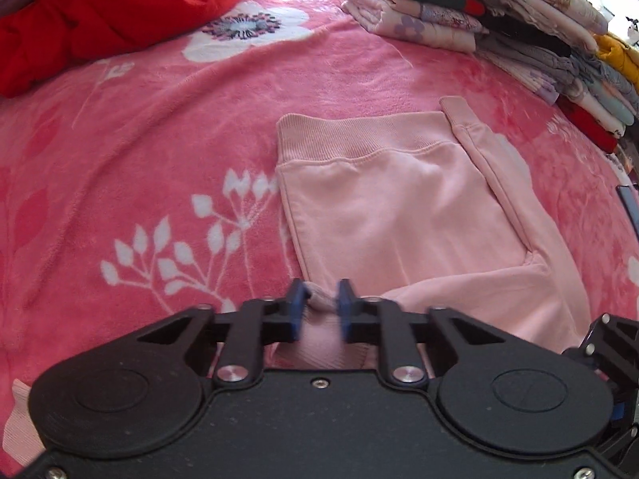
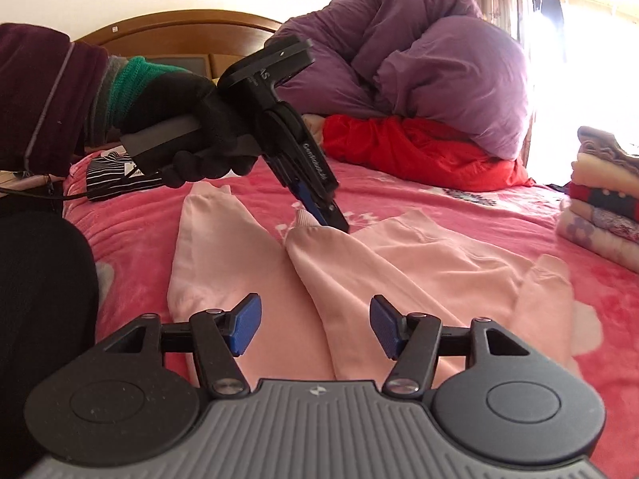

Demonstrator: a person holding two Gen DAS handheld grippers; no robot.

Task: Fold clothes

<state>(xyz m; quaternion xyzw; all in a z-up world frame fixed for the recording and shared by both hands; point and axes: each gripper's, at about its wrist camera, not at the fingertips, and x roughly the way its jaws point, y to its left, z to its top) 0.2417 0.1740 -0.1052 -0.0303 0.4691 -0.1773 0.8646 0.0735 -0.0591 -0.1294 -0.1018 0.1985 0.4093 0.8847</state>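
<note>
A pale pink sweatshirt [image 1: 399,207] lies on the pink flowered blanket [image 1: 139,139], its ribbed hem at the far end. My left gripper [image 1: 321,305] is shut on a ribbed sleeve cuff of the sweatshirt. In the right wrist view the left gripper [image 2: 325,219] pinches that cuff [image 2: 304,217] and lays the sleeve across the sweatshirt's body [image 2: 419,263]. My right gripper [image 2: 315,325] is open and empty, hovering low over the near part of the sweatshirt. Another sleeve [image 2: 543,299] is folded in at the right.
A stack of folded clothes [image 1: 499,28] stands at the far right, also in the right wrist view [image 2: 603,207]. A red garment [image 1: 100,12] and a purple duvet [image 2: 431,64] lie piled at the bed's head. A striped dark item [image 2: 116,175] lies at the left.
</note>
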